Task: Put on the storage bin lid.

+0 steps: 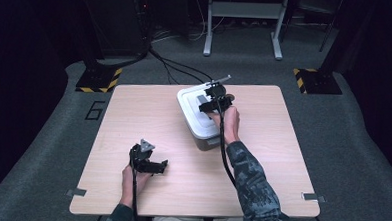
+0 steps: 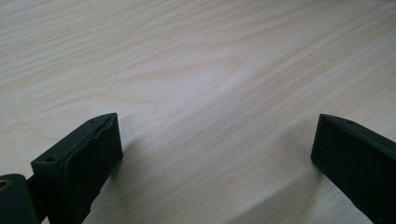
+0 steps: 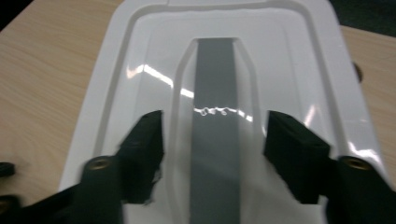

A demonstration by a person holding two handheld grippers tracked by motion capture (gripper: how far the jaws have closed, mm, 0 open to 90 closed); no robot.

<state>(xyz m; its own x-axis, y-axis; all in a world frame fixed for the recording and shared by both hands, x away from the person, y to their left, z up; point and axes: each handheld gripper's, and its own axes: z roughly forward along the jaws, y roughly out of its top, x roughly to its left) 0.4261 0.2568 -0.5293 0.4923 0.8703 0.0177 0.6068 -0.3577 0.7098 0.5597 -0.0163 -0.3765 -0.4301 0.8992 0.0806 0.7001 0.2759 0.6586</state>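
A white box with a glossy lid (image 1: pixel 194 116) stands on the wooden table (image 1: pixel 133 118), right of the middle and toward the far edge. A grey handle strip (image 3: pixel 215 79) runs along a recess in the lid (image 3: pixel 140 70). My right gripper (image 1: pixel 212 98) hovers just over the lid. Its jaws stand apart on either side of the grey handle without pressing it, so the right gripper (image 3: pixel 215 140) is open. My left gripper (image 1: pixel 157 167) rests near the table's front left. In the left gripper view the left gripper (image 2: pixel 217 144) is wide open over bare wood.
The table has free surface left of the box and along its front edge. On the grey carpet behind stand two bases with yellow-black stripes (image 1: pixel 101 79) (image 1: pixel 315 80), a metal frame (image 1: pixel 243 12) and some cables (image 1: pixel 171 64).
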